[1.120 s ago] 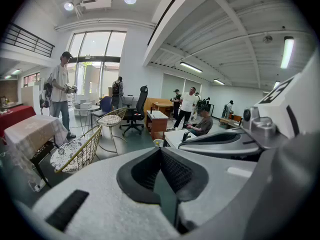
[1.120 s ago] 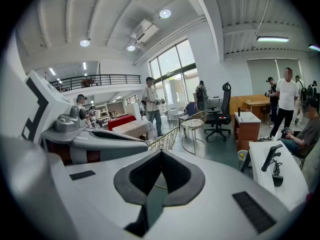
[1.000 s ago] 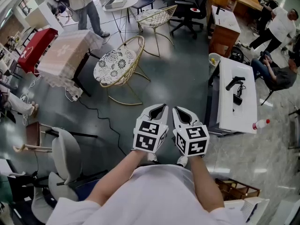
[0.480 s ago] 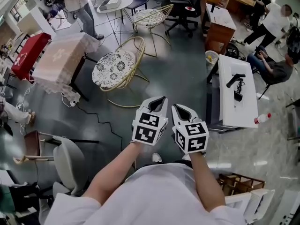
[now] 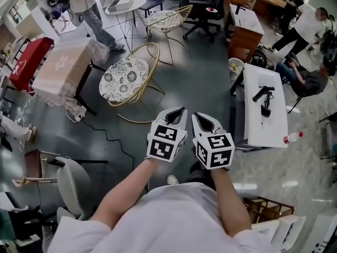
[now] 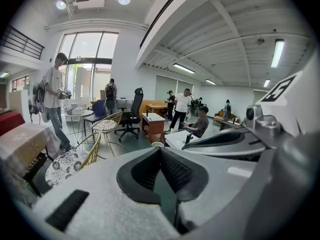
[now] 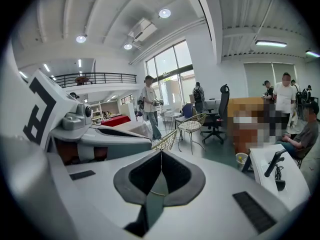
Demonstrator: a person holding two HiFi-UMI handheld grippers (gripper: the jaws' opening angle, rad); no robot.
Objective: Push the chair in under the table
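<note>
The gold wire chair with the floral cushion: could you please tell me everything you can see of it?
The gold wire chair has a round basket shell of thin metal rods on loop legs, holding a black-and-white floral cushion. It stands upright and unoccupied on the dark floor, beside the cloth-covered table, not under it.

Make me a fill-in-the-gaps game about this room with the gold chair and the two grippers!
The left gripper and right gripper both have their jaws ____.
The cushion on the gold chair is patterned black and ____.
In the head view, the cloth-covered table stands to that chair's ____.
The bottle near the white table has a ____ cap.
Missing words: shut, white, left, red.
</note>
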